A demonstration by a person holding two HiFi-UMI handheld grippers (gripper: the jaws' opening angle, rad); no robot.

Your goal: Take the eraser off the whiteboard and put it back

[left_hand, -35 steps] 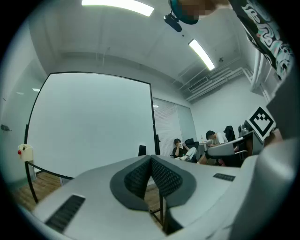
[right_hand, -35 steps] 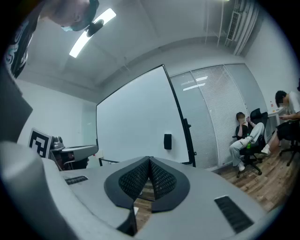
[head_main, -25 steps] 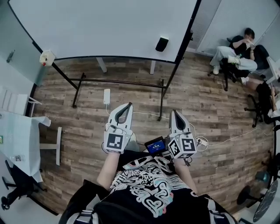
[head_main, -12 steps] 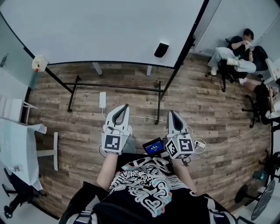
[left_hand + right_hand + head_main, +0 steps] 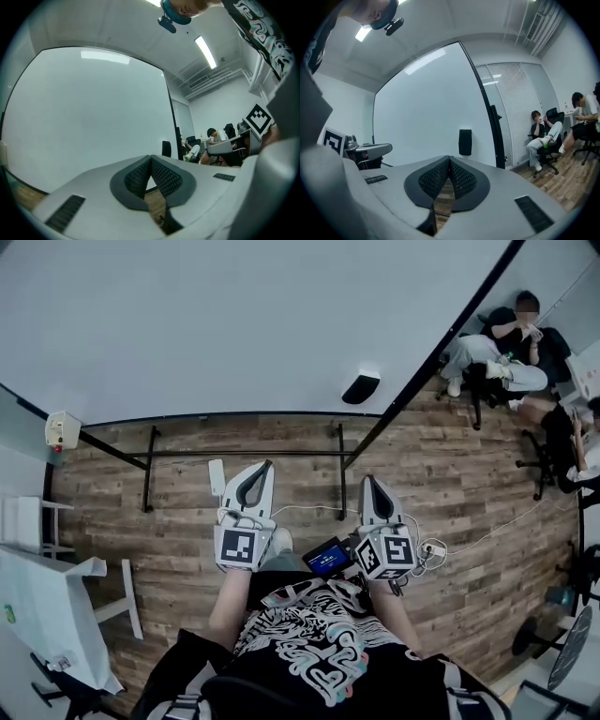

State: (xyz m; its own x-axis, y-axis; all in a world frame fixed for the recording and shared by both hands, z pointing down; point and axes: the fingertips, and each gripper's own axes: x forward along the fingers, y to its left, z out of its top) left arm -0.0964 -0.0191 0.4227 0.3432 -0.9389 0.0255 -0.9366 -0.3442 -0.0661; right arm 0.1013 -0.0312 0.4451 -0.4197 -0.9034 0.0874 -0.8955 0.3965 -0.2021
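A black eraser [image 5: 361,387] sticks to the lower right of the big whiteboard [image 5: 234,324], close to its black frame edge. Both grippers are held level in front of the person, well short of the board. My left gripper [image 5: 262,466] is shut with nothing in it, and the eraser lies to its upper right. My right gripper [image 5: 368,481] is also shut and empty, almost straight below the eraser. The left gripper view shows the eraser [image 5: 166,148] just right of the closed tips [image 5: 151,158]. In the right gripper view the eraser [image 5: 464,142] stands just above the closed tips [image 5: 449,159].
The board's black stand [image 5: 339,465] rests on the wood floor ahead of the grippers. A cable and power strip [image 5: 432,547] lie at the right. People sit on chairs [image 5: 497,352] at the far right. A white table [image 5: 47,606] stands at the left.
Both grippers and the person have moved toward the whiteboard, which now fills more of the head view. The eraser appears nearer. Both jaws stay shut.
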